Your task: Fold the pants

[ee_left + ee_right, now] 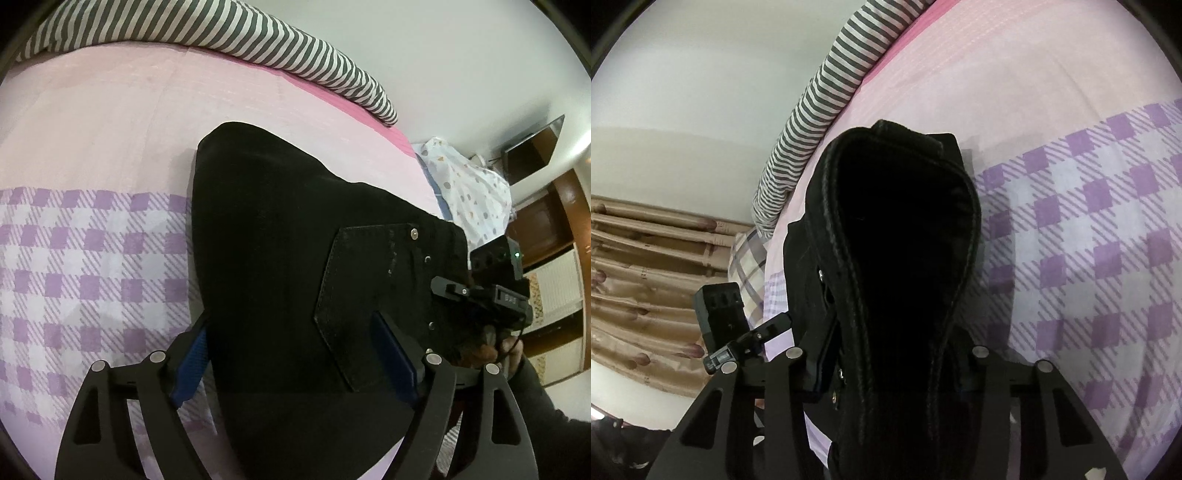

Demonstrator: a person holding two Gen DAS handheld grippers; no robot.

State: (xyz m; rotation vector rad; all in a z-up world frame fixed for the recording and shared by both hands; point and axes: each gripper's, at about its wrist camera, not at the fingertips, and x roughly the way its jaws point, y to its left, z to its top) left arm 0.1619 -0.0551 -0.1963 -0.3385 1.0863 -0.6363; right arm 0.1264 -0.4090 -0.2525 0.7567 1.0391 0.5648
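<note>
the black pants (280, 236) lie on a bed, across a pink sheet (110, 122) and a purple checked cloth (74, 266), with a back pocket (365, 295) facing up. the left gripper (291, 354) hangs over them with its blue-padded fingers (192, 362) spread wide, one on either side of the dark fabric and gripping nothing. the right gripper (890, 369) shows in the left wrist view at the waistband end, beside the pocket rivets. in the right wrist view, a thick stitched band of the pants (905, 236) runs up between its fingers and fills the gap; it seems to be clamped on that band, though the black cloth hides the pads. a grey striped blanket (229, 33) lies along the far edge of the bed, and a beige curtain (646, 280) hangs beyond.
</note>
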